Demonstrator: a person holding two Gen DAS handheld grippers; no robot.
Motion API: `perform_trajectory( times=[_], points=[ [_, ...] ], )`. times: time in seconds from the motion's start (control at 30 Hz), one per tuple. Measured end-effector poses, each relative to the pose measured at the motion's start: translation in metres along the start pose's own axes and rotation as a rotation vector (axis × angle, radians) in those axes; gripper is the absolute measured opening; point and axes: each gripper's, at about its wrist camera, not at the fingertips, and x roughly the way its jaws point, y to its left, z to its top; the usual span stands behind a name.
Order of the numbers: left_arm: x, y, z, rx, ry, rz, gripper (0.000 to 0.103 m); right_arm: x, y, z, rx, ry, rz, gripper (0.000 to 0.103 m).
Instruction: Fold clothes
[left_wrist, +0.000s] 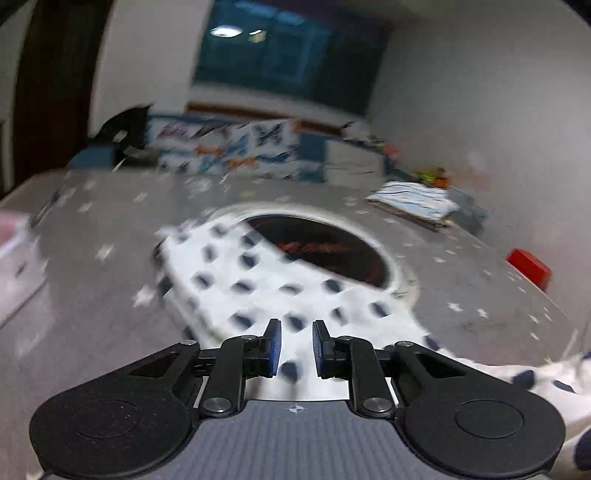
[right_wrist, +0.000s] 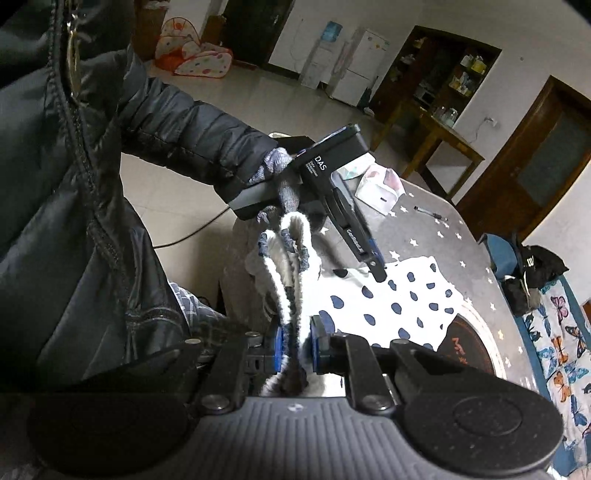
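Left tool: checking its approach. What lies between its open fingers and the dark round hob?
Only the spotted garment, spread from the left tool to the hob; left wrist view.

**White garment with dark blue spots, partly lifted**

The spotted garment (left_wrist: 258, 273) lies spread over the grey star-patterned table (left_wrist: 92, 229), its far edge overlapping a dark round plate (left_wrist: 321, 247) set in the tabletop. One bunched part, with a ribbed white edge (right_wrist: 291, 280), is raised off the table and pinched in the right tool (right_wrist: 295, 350).
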Motion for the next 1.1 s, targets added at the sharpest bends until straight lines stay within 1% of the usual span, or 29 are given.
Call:
perform_trajectory(
  times=[0.1, 0.2, 0.3, 0.4, 0.53, 0.7, 0.83, 1.1],
  points=[
    [0.001, 0.002, 0.001, 0.002, 0.005, 0.009, 0.019, -0.002, -0.002, 0.003, -0.011, -0.003, -0.016, 0.013],
    [0.006, 0.007, -0.006, -0.012, 0.035, 0.008, 0.019, -0.005, -0.011, 0.005, -0.007, -0.004, -0.044, 0.013],
    [-0.003, 0.014, -0.011, -0.027, 0.026, 0.003, 0.019, -0.007, -0.022, 0.008, -0.004, -0.006, -0.074, 0.013],
    [-0.014, 0.019, -0.012, -0.026, 0.006, -0.020, 0.019, -0.007, -0.036, 0.014, -0.002, -0.014, -0.100, 0.013],
    [-0.009, 0.027, -0.017, -0.047, 0.027, -0.050, 0.019, 0.005, -0.064, 0.023, 0.003, -0.024, -0.121, 0.013],
    [-0.010, 0.038, -0.025, -0.081, 0.020, -0.099, 0.019, 0.027, -0.109, 0.036, 0.032, -0.023, -0.122, 0.013],
    [-0.011, 0.045, -0.026, -0.094, 0.014, -0.131, 0.019, 0.051, -0.146, 0.043, 0.056, -0.011, -0.103, 0.013],
    [-0.010, 0.057, -0.027, -0.099, 0.016, -0.174, 0.019, 0.117, -0.210, 0.049, 0.077, 0.055, -0.064, 0.013]
  ],
)
